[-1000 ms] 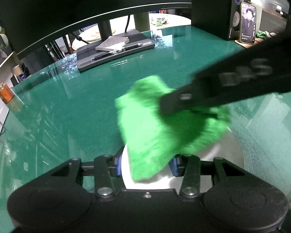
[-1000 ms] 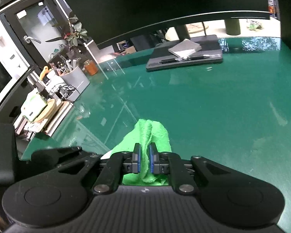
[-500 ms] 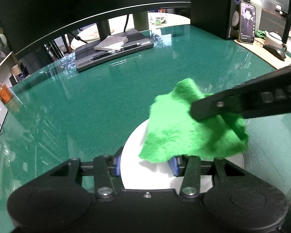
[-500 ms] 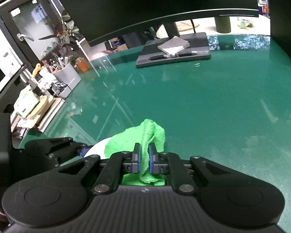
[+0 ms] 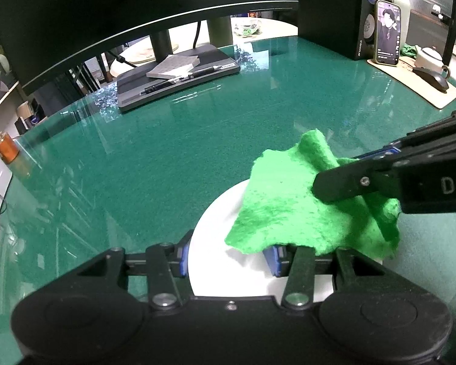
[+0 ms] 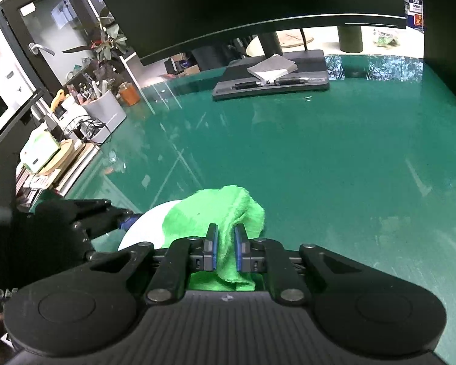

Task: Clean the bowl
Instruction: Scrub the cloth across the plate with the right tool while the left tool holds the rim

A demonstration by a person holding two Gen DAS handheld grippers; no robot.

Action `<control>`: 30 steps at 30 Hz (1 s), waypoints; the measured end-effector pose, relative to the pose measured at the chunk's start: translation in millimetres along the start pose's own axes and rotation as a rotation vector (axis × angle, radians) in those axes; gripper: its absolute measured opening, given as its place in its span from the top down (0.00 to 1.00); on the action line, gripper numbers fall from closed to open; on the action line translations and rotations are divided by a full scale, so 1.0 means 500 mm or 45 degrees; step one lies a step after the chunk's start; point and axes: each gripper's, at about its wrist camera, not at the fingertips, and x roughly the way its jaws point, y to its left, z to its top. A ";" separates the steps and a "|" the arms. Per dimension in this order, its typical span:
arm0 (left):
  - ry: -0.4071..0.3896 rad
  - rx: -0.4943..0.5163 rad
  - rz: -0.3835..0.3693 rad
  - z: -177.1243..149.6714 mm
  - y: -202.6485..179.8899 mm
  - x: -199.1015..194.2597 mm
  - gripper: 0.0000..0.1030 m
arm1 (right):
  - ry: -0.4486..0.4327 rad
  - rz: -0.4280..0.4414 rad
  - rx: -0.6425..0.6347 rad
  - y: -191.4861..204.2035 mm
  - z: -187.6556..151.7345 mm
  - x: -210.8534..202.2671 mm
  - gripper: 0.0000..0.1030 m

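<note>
Left wrist view: the left gripper (image 5: 228, 258) is straddling the near rim of the white bowl (image 5: 219, 237), one pad outside the wall and one inside, so it is holding the bowl in place on the green bench (image 5: 155, 158). The bowl is sitting upright, mouth up; being round, it has no long axis. It looks hard, glossy and probably slippery and breakable, so the rim is the sensible place to hold, as here. The green cloth (image 5: 288, 206) is draping over the far right of the bowl, soft and limp, one corner sticking up. The right gripper (image 5: 325, 187) is coming in from the right, pinching the cloth.

Right wrist view: the right gripper (image 6: 226, 248) is nearly pressed together, pinching a bunched fold of the cloth (image 6: 215, 213), which is running away from the camera over the bowl (image 6: 146, 225). The cloth is light and will follow the gripper easily. The left gripper (image 6: 118, 216) is sitting at the bowl's left edge.
</note>
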 end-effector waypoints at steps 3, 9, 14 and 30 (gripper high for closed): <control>0.000 0.006 0.004 0.002 -0.001 0.001 0.57 | -0.001 -0.019 -0.017 0.009 0.011 0.026 0.87; 0.003 0.003 0.004 0.005 0.001 0.003 0.56 | 0.006 -0.030 -0.057 0.011 0.010 0.031 0.89; 0.001 0.011 -0.003 0.006 -0.004 0.005 0.55 | 0.031 -0.028 -0.056 -0.004 -0.015 0.005 0.91; -0.011 0.022 0.021 0.012 -0.010 0.012 0.56 | -0.065 0.029 0.195 -0.035 0.015 0.007 0.95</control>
